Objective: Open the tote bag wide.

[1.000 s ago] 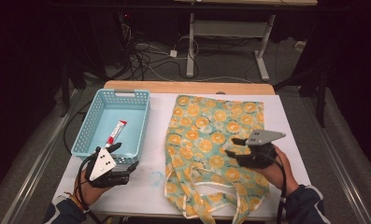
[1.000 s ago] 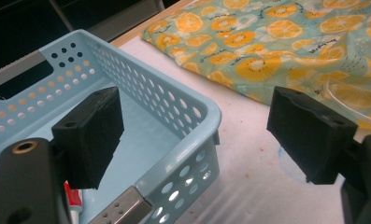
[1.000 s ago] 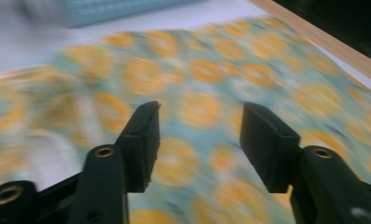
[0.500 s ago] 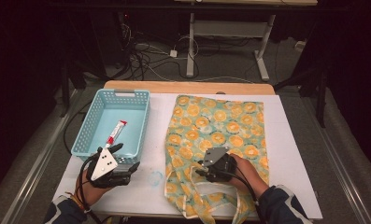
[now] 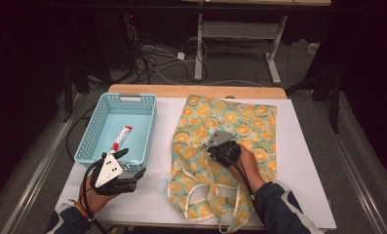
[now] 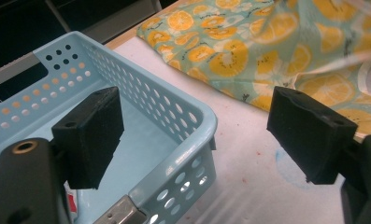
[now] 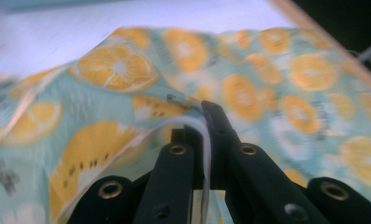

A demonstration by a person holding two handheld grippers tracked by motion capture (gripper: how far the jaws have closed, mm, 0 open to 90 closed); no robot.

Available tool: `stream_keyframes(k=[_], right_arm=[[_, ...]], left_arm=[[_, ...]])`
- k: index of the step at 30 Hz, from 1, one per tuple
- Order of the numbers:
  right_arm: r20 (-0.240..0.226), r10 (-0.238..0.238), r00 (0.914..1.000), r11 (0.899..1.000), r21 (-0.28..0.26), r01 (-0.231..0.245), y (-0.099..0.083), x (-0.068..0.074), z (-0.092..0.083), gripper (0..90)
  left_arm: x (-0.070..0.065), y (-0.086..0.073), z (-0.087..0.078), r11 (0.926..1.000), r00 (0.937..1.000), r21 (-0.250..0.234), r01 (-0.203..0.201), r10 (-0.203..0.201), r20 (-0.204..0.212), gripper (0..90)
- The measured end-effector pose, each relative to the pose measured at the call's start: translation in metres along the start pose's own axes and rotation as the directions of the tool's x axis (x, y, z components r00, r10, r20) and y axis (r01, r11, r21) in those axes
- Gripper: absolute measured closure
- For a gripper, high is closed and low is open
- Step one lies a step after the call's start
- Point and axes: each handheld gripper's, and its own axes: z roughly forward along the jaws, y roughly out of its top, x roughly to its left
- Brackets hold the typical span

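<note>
No readable text, label, brand, number or sign anywhere, red-and-white packet (image 5: pixel 121 138) in the basket (image 5: pixel 91 132) too small to read

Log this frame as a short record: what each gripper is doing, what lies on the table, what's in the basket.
right gripper: shut on the bag's fabric, a fold pinched between its jaws
left gripper: open, holds nothing, at the basket's near corner
bag: orange-slice print, lying flat on the table, handles toward the person
basket: light blue, left of the bag, with a red-and-white packet inside
</note>
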Motion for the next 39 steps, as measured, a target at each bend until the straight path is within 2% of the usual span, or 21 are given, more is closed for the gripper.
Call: stream_keyframes(k=[2, 5, 7, 11, 13, 16, 20, 25, 30, 33, 35, 39], right_arm=[[0.037, 0.032, 0.9988, 0.999, -0.01, -0.032, 0.007, -0.011, -0.001, 90.0], [0.099, 0.07, 0.9926, 0.998, -0.015, -0.069, 0.015, -0.025, -0.002, 90.0], [0.137, 0.075, 0.9877, 0.997, -0.016, -0.073, 0.02, -0.034, -0.003, 90.0], [0.204, 0.125, 0.971, 0.992, -0.025, -0.123, 0.03, -0.054, -0.008, 90.0], [0.24, 0.149, 0.9592, 0.989, -0.032, -0.146, 0.034, -0.063, -0.009, 90.0], [0.282, 0.153, 0.9471, 0.988, -0.025, -0.152, 0.04, -0.073, -0.009, 90.0], [0.256, 0.18, 0.9498, 0.984, -0.039, -0.176, 0.044, -0.078, -0.005, 88.9], [0.176, 0.172, 0.9693, 0.985, -0.023, -0.17, 0.042, -0.069, -0.001, 76.5], [0.095, 0.144, 0.985, 0.99, -0.006, -0.144, 0.037, -0.057, -0.004, 61.4], [0.056, 0.124, 0.9907, 0.992, -0.009, -0.124, 0.035, -0.051, -0.012, 53.0], [0.053, 0.121, 0.9913, 0.993, -0.023, -0.12, 0.033, -0.049, -0.021, 47.8], [0.045, 0.125, 0.9912, 0.99, -0.078, -0.121, 0.028, -0.042, -0.043, 43.9]], left_arm=[[0.001, 0.001, 0.0, 1.0, 1.0, -0.005, 0.003, -0.003, -0.004, 18.1], [0.003, 0.002, -0.001, 0.9999, 0.9999, -0.014, 0.009, -0.009, -0.008, 18.1], [0.004, 0.003, -0.002, 0.9999, 0.9999, -0.016, 0.005, -0.005, -0.01, 18.1], [0.009, 0.005, 0.0, 0.9997, 0.9999, -0.022, 0.005, -0.005, -0.014, 18.1], [0.012, 0.008, 0.001, 0.9995, 0.9998, -0.029, 0.006, -0.006, -0.018, 18.1], [0.015, 0.011, 0.003, 0.9991, 0.9998, -0.041, 0.007, -0.008, -0.021, 18.1], [0.014, 0.011, 0.003, 0.9993, 0.9998, -0.037, -0.004, 0.003, -0.02, 18.1], [0.015, 0.012, -0.001, 0.9987, 0.9996, -0.05, 0.009, -0.011, -0.027, 18.1], [0.009, 0.012, -0.001, 0.9992, 0.9999, -0.04, 0.0, -0.001, -0.015, 18.1], [0.002, 0.012, 0.001, 0.9993, 1.0, -0.037, 0.004, -0.004, 0.003, 18.1], [-0.004, 0.012, 0.002, 0.9996, 0.9997, -0.029, 0.001, 0.0, 0.026, 18.1], [-0.018, 0.014, 0.004, 0.9997, 0.9974, -0.022, -0.01, 0.012, 0.071, 18.1]])
